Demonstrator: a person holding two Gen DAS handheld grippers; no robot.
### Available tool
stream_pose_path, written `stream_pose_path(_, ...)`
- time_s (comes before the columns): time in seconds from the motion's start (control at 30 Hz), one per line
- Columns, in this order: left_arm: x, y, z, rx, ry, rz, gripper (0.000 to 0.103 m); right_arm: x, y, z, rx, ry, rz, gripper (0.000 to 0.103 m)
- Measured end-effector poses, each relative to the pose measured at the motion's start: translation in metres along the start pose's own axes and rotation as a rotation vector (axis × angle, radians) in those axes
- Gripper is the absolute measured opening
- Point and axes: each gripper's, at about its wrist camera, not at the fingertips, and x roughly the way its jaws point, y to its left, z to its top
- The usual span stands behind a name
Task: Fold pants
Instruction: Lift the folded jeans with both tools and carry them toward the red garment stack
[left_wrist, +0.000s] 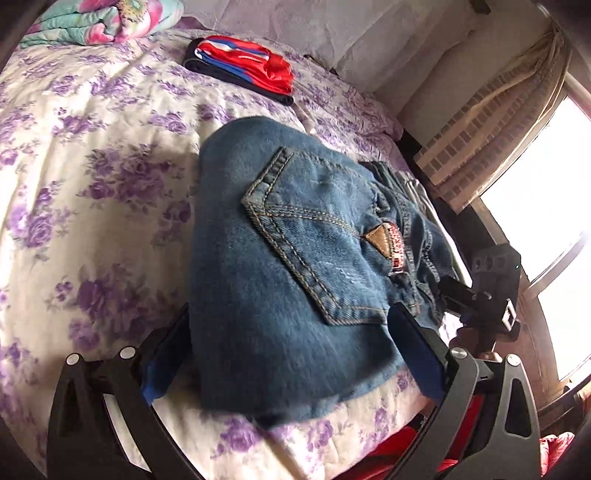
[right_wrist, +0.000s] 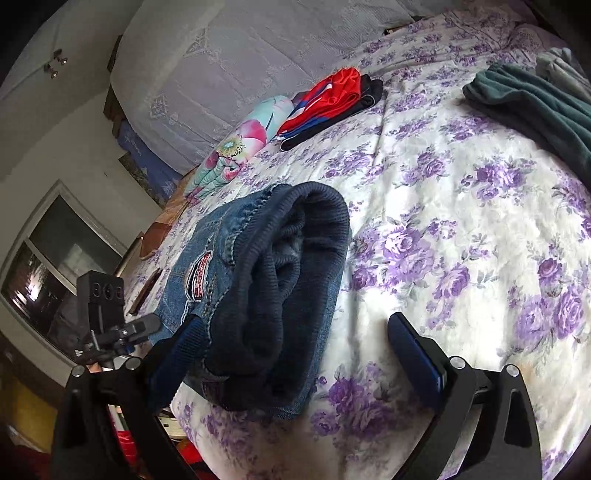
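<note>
**Jeans folded into a bundle at the bed's near edge**

The jeans (left_wrist: 295, 258) lie folded into a thick, compact bundle on the floral bedspread (left_wrist: 92, 184), close to the near edge of the bed. In the left wrist view the back pocket faces up, with a tan triangular label and a red-and-white patch just beside it. The bundle's long axis runs from the near edge toward the headboard end of the bed. Its dark ribbed waistband (right_wrist: 288, 258) faces the right wrist camera, with the layered folds open to view on that side, and the smooth folded end points away toward the pillow (left_wrist: 332, 29).

The left gripper (left_wrist: 291, 354) is spread wide, its blue-padded fingers standing on either side of the bundle's near end; whether the pads actually touch the denim cannot be told. The right gripper (right_wrist: 291, 354) is also wide open: its left finger lies against or just beside the waistband end, while its right finger stands over bare bedspread, apart from the jeans.

Farther up the bed, near the pillow, sits a folded stack of red, blue and black garments (left_wrist: 243, 66). A rolled flowered quilt (right_wrist: 236, 147) lies just beside that stack. A dark green garment (right_wrist: 535, 107) rests well apart toward the bed's far right corner in the right wrist view.
</note>
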Motion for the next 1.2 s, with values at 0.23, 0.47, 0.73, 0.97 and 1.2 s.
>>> stream_pose_path(0.23,0.016,-0.001,0.010,0.021,-0.020,-0.009,0.099,0.024,-0.001,0.019,0.029,0.029,-0.001,0.100)
stream_pose_path(0.47,0.016,-0.002,0.007,0.043,-0.043,0.008,0.099,0.054,0.021,0.026,-0.068,0.065,-0.032,0.100)
stream_pose_path(0.73,0.008,0.000,0.005,0.032,-0.075,-0.049,0.095,0.041,0.018,0.017,-0.086,0.025,0.000,0.086)
stream_pose_path(0.97,-0.002,-0.020,-0.002,0.130,-0.138,0.059,0.081,0.027,0.070,-0.003,-0.376,-0.114,-0.220,0.069)
stream_pose_path(1.2,-0.023,-0.037,0.032,0.150,-0.170,0.071,0.078,0.013,0.094,0.041,-0.468,-0.138,-0.206,0.068)
